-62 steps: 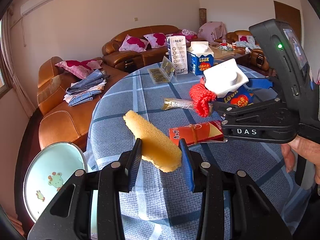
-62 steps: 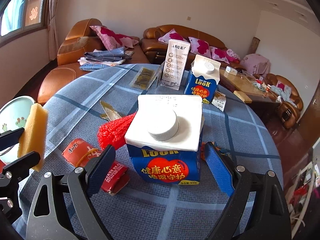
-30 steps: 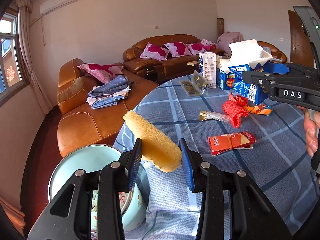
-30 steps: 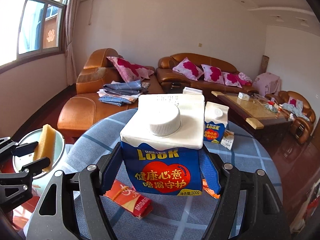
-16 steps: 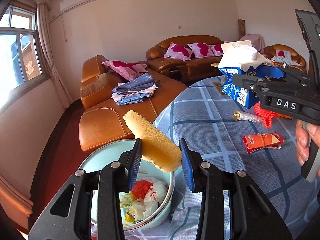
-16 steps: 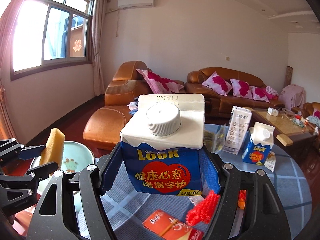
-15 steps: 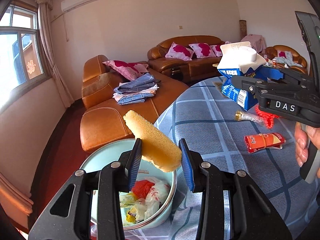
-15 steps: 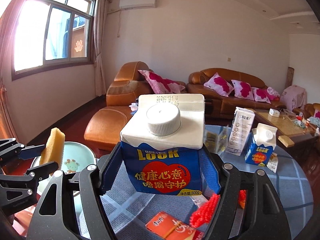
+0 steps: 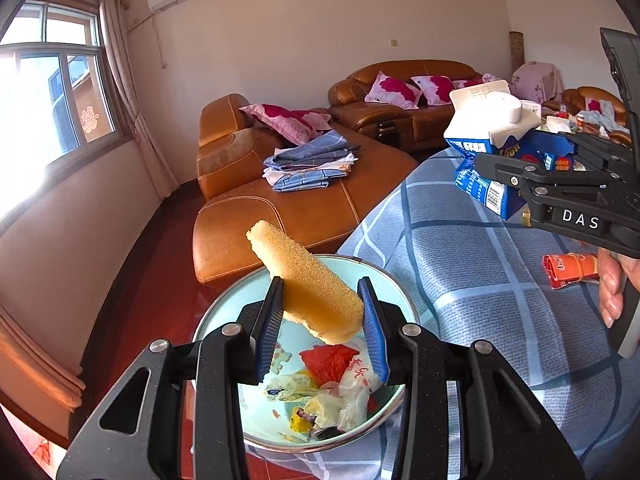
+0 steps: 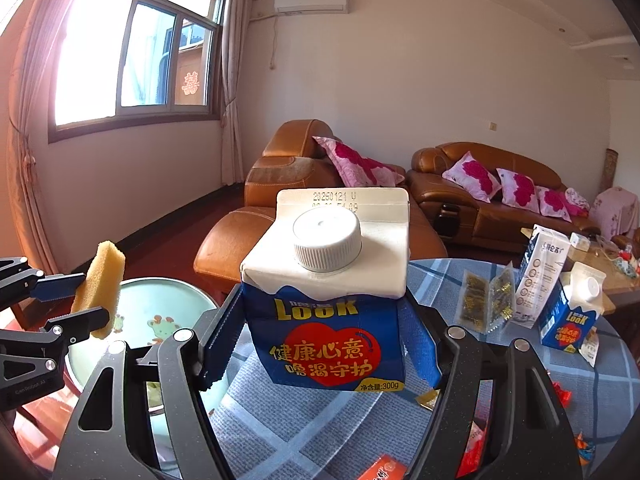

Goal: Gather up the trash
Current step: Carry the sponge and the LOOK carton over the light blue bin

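My left gripper (image 9: 322, 328) is shut on a yellow sponge (image 9: 304, 280) and holds it above a pale green basin (image 9: 240, 300) that has crumpled wrappers (image 9: 336, 384) in it. My right gripper (image 10: 324, 344) is shut on a blue and white Look milk carton (image 10: 326, 296) with a white cap, held in the air over the table's edge. The carton also shows in the left wrist view (image 9: 486, 148), up and to the right of the basin. The sponge (image 10: 100, 280) and basin (image 10: 168, 300) show at the left of the right wrist view.
The round table has a blue checked cloth (image 9: 460, 264). On it lie a red packet (image 9: 572, 268), a second Look carton (image 10: 570, 312), a tall white carton (image 10: 540, 276) and a clear packet (image 10: 484, 300). Brown leather sofas (image 9: 288, 200) stand behind.
Both grippers have swung left, away from the table's middle. The sponge now hangs over the basin's middle, and the carton has come nearer to the basin.
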A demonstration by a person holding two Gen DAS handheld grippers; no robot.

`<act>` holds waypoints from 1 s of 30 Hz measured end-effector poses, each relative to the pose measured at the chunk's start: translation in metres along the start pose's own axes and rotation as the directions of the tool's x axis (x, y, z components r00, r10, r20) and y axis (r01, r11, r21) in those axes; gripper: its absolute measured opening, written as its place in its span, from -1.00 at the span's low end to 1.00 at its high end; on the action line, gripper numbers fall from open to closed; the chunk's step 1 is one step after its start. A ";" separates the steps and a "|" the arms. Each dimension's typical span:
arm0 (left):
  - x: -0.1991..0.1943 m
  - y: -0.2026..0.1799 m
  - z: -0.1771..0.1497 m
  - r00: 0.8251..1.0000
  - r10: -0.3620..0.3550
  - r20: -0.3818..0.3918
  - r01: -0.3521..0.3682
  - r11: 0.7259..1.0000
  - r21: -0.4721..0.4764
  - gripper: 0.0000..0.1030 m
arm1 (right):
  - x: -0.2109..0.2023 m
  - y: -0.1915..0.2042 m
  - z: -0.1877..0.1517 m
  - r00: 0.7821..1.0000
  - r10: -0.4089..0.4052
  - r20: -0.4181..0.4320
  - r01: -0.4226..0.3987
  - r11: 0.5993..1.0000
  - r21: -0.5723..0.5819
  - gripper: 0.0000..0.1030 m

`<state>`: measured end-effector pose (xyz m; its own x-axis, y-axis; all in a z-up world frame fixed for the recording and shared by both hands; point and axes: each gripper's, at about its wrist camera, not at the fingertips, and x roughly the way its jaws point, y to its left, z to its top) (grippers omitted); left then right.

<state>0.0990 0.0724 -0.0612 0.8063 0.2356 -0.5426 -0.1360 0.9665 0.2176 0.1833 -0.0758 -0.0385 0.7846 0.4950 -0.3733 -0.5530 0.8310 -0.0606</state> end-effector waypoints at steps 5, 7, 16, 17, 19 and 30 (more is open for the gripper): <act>-0.001 0.008 -0.002 1.000 0.027 -0.012 -0.027 1.000 -0.008 -0.27 | 0.007 0.013 0.001 0.999 0.046 -0.003 -0.046 0.998 -0.037 0.40; -0.002 0.012 -0.003 0.999 0.036 -0.014 -0.036 0.999 -0.010 -0.26 | 0.009 0.019 0.002 0.998 0.064 -0.001 -0.064 0.997 -0.053 0.40; 0.001 0.028 -0.005 0.997 0.067 -0.027 -0.068 0.997 -0.027 -0.26 | 0.017 0.038 0.002 0.994 0.106 -0.009 -0.106 0.990 -0.095 0.39; 0.001 0.029 -0.005 0.997 0.068 -0.030 -0.069 0.997 -0.028 -0.26 | 0.019 0.041 0.001 0.994 0.108 -0.013 -0.109 0.989 -0.102 0.40; 0.002 0.029 -0.007 0.997 0.071 -0.035 -0.072 0.997 -0.027 -0.26 | 0.022 0.042 0.001 0.993 0.117 -0.018 -0.118 0.986 -0.116 0.40; 0.011 0.035 -0.014 0.995 0.076 -0.071 -0.078 0.997 -0.020 -0.25 | 0.025 0.056 -0.002 0.989 0.144 -0.031 -0.147 0.975 -0.168 0.40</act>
<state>0.0948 0.1108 -0.0713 0.7506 0.3152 -0.5808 -0.2096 0.9471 0.2431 0.1719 -0.0174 -0.0528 0.6880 0.6010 -0.4068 -0.7013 0.6948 -0.1595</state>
